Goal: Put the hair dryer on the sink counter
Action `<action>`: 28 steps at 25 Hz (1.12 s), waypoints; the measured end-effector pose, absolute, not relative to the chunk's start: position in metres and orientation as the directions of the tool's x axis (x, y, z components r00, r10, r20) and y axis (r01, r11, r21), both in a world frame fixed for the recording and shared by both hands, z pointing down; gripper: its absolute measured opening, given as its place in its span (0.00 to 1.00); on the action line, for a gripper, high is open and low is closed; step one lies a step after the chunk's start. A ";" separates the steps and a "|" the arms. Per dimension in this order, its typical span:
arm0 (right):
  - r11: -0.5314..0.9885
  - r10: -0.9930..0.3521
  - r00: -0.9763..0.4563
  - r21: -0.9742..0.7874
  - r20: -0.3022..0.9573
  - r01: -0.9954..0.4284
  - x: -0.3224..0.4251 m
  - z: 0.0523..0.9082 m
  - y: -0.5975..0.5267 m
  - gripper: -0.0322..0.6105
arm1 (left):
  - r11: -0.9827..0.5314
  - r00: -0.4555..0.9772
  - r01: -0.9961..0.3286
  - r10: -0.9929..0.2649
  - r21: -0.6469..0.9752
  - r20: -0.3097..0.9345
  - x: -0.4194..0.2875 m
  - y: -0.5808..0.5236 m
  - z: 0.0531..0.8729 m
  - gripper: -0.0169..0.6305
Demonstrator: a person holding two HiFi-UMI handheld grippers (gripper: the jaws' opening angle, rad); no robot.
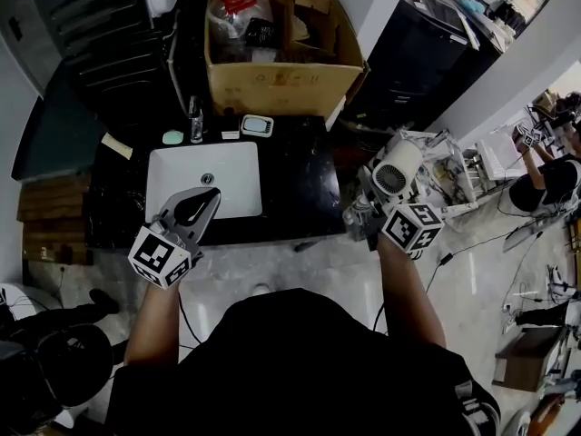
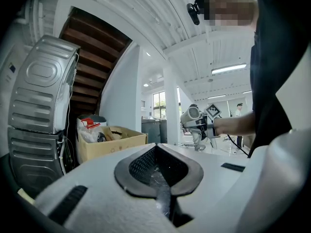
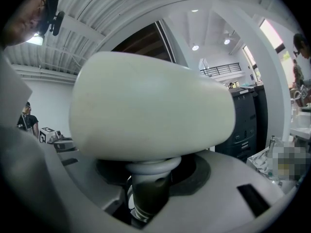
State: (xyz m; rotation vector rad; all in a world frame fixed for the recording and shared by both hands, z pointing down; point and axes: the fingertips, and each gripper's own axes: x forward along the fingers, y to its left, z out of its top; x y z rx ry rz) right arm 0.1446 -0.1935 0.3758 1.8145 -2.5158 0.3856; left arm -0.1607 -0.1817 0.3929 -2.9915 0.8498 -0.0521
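Head view: the hair dryer [image 1: 397, 173] is not yet on the sink counter [image 1: 304, 184]. It is held up beyond the counter's right edge, over the floor, with its grille end facing the camera. The right gripper [image 1: 370, 214] is clamped on its handle; the right gripper view shows the handle between the jaws and the pale body filling the frame above them. The left gripper [image 1: 204, 203] hangs at the front edge of the white basin [image 1: 231, 175], jaws pressed together and holding nothing.

Judged from this, the pickup is done. What is left is the carry leftward over the counter, the set-down and the release.

The bare dark surface to the right of the basin looks like the nearest free spot. At the counter's back edge stand a small bottle [image 1: 196, 125], a soap dish [image 1: 257, 125] and a cardboard box [image 1: 281, 87]. A cluttered rack [image 1: 447, 175] stands just beside the dryer on its right. Nothing seems to block the path to the counter.
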 end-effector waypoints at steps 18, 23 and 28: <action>0.280 -0.915 -0.326 -0.205 0.239 -0.938 0.166 0.408 -0.223 0.34 | -0.830 0.827 -0.558 -0.557 -0.015 0.071 -0.157 -0.200 0.408 0.05; 0.301 -0.897 -0.356 -0.228 0.262 -0.926 0.174 0.420 -0.240 0.34 | -0.786 0.784 -0.618 -0.617 -0.015 0.070 -0.159 -0.205 0.405 0.05; 0.321 -0.871 -0.388 -0.250 0.302 -0.914 0.177 0.439 -0.263 0.34 | -0.756 0.753 -0.654 -0.652 -0.003 0.086 -0.156 -0.201 0.404 0.05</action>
